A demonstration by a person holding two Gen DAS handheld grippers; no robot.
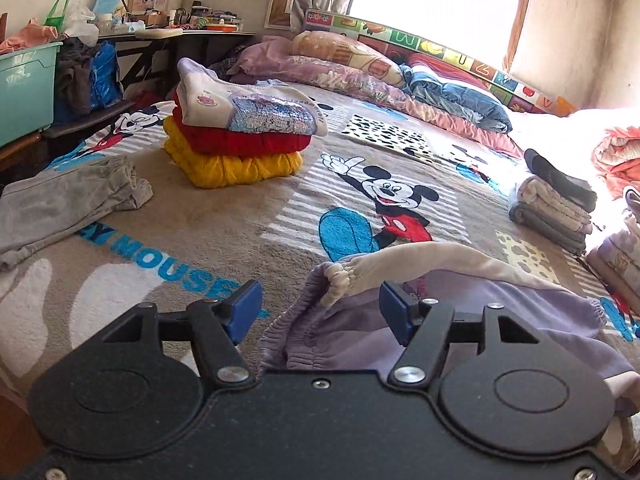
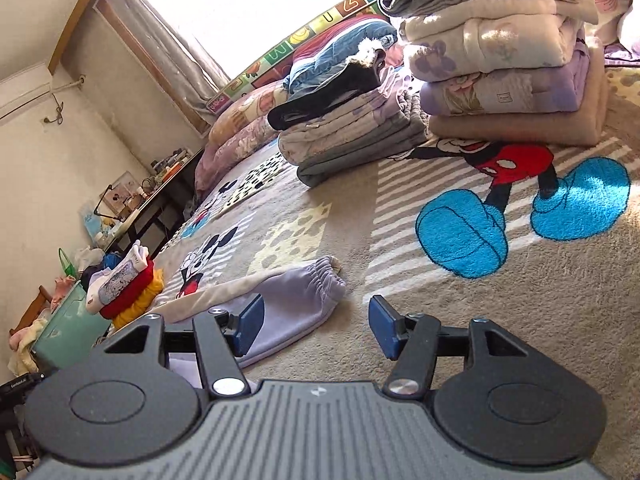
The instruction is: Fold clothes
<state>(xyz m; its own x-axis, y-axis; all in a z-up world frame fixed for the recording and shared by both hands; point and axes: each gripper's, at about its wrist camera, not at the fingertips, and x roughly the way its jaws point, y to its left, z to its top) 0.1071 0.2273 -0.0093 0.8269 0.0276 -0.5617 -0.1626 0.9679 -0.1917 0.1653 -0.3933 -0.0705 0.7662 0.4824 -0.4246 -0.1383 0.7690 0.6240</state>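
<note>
A lilac garment with cream lining (image 1: 360, 320) lies on the Mickey Mouse blanket (image 1: 224, 216). My left gripper (image 1: 320, 310) is open, its blue pads on either side of the garment's bunched cream cuff (image 1: 340, 280) and elastic hem, not closed on it. In the right wrist view the same garment (image 2: 288, 300) lies flat with an elastic cuff at its far end. My right gripper (image 2: 316, 326) is open and empty just above the blanket (image 2: 520, 320), its left pad over the garment's near edge.
A folded stack of white, red and yellow clothes (image 1: 240, 136) stands far left. Grey trousers (image 1: 64, 204) lie at left. Folded piles (image 1: 556, 204) sit at right and a tall pile (image 2: 508, 52) beyond my right gripper. Pillows (image 1: 340, 64) line the window side. A teal bin (image 1: 24, 84) stands off the bed.
</note>
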